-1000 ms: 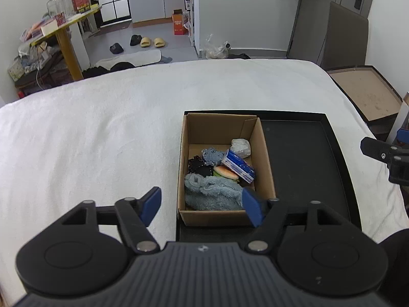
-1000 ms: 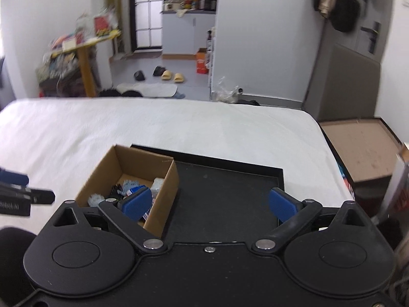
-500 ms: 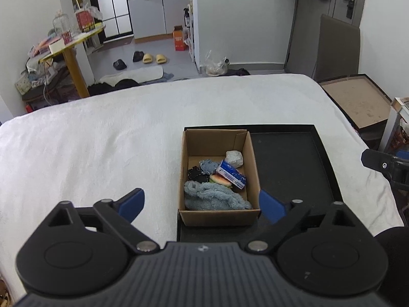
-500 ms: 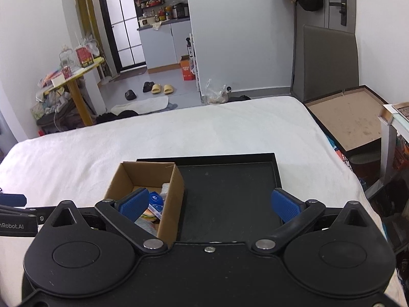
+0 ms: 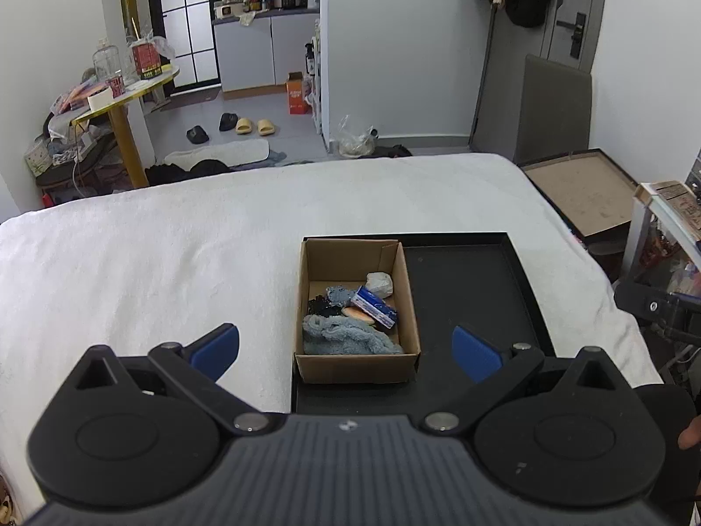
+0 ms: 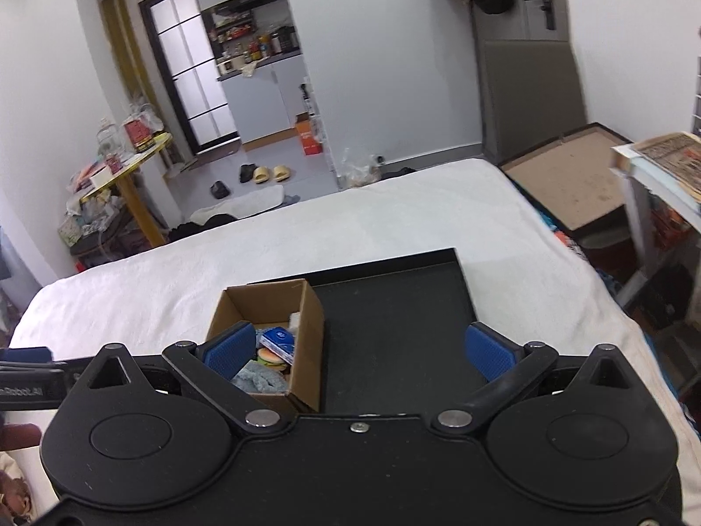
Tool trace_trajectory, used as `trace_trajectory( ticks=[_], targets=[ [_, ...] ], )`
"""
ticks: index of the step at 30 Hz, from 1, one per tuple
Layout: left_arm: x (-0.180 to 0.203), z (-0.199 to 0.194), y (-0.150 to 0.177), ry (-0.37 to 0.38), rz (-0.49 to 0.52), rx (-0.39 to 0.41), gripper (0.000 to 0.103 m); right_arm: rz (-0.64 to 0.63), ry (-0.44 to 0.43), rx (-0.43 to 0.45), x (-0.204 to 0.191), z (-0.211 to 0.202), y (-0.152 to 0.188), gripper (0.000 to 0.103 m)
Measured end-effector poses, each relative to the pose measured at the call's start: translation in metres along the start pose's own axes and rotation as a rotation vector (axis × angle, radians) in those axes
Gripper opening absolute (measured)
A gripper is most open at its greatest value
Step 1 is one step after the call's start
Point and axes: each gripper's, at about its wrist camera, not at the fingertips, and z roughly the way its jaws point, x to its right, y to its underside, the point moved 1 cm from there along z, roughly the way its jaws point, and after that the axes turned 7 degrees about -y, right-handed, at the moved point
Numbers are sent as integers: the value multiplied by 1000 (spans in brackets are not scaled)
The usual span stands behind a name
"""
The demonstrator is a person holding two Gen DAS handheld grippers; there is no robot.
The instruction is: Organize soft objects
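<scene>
An open cardboard box (image 5: 355, 368) stands in the left part of a black tray (image 5: 464, 289) on the bed. Inside lie a blue-grey fluffy cloth (image 5: 346, 335), a blue and white packet (image 5: 374, 307), a white crumpled lump (image 5: 379, 284), a small black item and a burger-like toy (image 6: 274, 357). My left gripper (image 5: 346, 348) hovers above and short of the box, its jaws opening wide with nothing between them. My right gripper (image 6: 359, 350) hangs open over the near side of the tray (image 6: 394, 328), holding nothing; its left pad overlaps the box (image 6: 309, 350) in the view.
A white cover (image 5: 175, 263) spreads over the whole bed. Right of the bed are a flat brown carton (image 5: 582, 188) and a shelf with papers (image 6: 666, 162). Beyond the far edge stand a cluttered yellow table (image 5: 127, 92) and slippers on the floor.
The left gripper's jaws have spread much wider. Both grippers have pulled back and risen, so the box looks smaller and farther. The right wrist view has tilted.
</scene>
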Motion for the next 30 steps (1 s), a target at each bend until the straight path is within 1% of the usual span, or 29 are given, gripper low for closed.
trace_trajectory(
  ticks=[4, 7, 14, 20, 23, 30],
  targets=[
    [-6, -12, 3, -5, -27, 15, 103, 2, -1, 2, -4, -10, 4, 103],
    [-8, -21, 5, -9, -23, 32, 103, -14, 2, 18, -9, -19, 5, 103],
    [-12, -39, 4, -28, -20, 87, 103, -8, 8, 41, -13, -35, 12, 103],
    [-15, -42, 12, -33, 4, 89, 103, -10, 31, 74, -13, -45, 17, 103],
    [-15, -41, 19, -36, 11, 91, 103, -20, 77, 63, -14, -44, 22, 103],
    [-17, -38, 33, -23, 6, 77, 103, -23, 91, 32, -15, -38, 38, 103]
  ],
)
